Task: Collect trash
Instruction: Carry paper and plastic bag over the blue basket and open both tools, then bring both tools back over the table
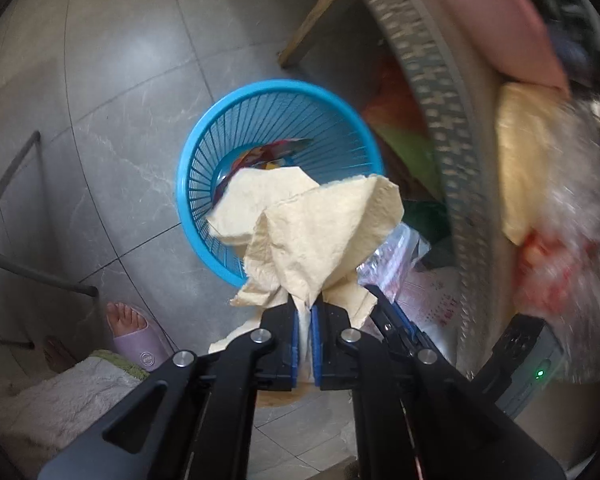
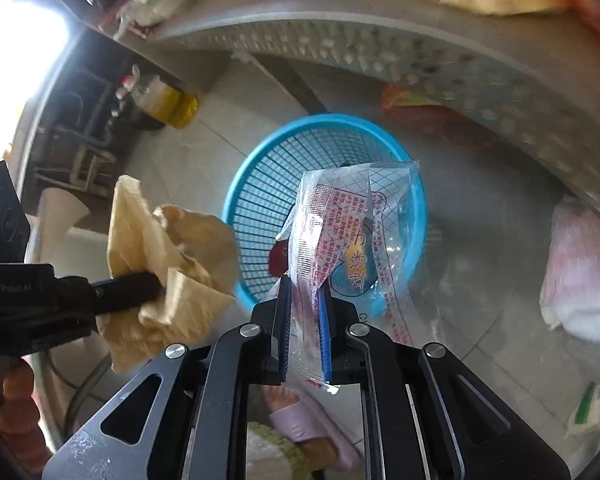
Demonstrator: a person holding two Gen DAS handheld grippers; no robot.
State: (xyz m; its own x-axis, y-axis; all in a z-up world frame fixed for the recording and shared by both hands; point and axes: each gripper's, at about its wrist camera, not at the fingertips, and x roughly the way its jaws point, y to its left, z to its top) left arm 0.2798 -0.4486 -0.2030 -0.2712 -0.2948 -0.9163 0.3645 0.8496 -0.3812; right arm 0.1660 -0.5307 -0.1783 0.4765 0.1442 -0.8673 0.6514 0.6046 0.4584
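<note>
In the left wrist view, the left gripper (image 1: 305, 312) at lower centre is clamped on a crumpled tan paper napkin (image 1: 312, 232), which hangs over the round blue plastic mesh basket (image 1: 204, 152) mid-frame on grey floor tiles (image 1: 100, 80). In the right wrist view, the right gripper (image 2: 306, 300) pinches a clear printed plastic wrapper (image 2: 352, 232) above the same basket (image 2: 256, 184), the napkin (image 2: 168, 256) at left.

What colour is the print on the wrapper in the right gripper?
Red print on the clear plastic wrapper, clearest in the right wrist view.

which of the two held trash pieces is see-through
The plastic wrapper in the right gripper, clear with red print; the left gripper holds opaque tan crumpled paper.
</note>
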